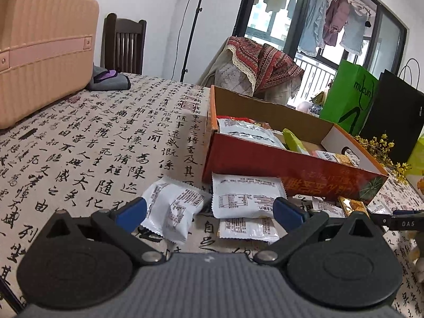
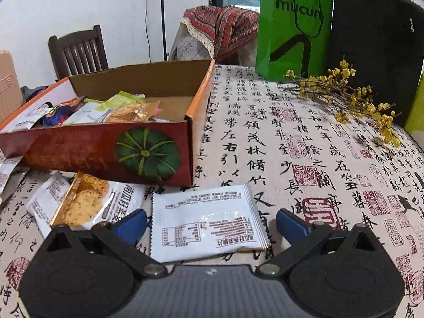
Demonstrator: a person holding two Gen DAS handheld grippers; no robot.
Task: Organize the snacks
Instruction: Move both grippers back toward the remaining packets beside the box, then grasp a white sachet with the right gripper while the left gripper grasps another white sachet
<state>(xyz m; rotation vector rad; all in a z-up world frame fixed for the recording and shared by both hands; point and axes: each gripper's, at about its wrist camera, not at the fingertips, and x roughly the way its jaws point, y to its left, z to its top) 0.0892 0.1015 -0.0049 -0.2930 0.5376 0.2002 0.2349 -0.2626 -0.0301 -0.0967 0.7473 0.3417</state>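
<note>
One green bag [image 2: 292, 26] beyond the box [image 2: 106, 151] reads "mucun".

calligraphy-print table [image 2: 304, 137] bears snack box [image 2: 106, 153], loose packets [image 2: 204, 225], flowers [image 2: 349, 92], bags [image 2: 291, 26], suitcase [image 1: 39, 53]

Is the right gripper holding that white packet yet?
No. The right gripper is open; the white packet lies flat on the tablecloth between its fingers.

Left tongs [image 1: 209, 213] spread wide, low over counter [image 1: 106, 145]. Between blue tips: crumpled white packet [image 1: 172, 212], flat white packet [image 1: 246, 198] atop another [image 1: 247, 229]. Red box [image 1: 278, 164] just beyond, snacks inside. Suitcase [image 1: 45, 53] far left. Green bag [image 1: 349, 98] behind box.
</note>
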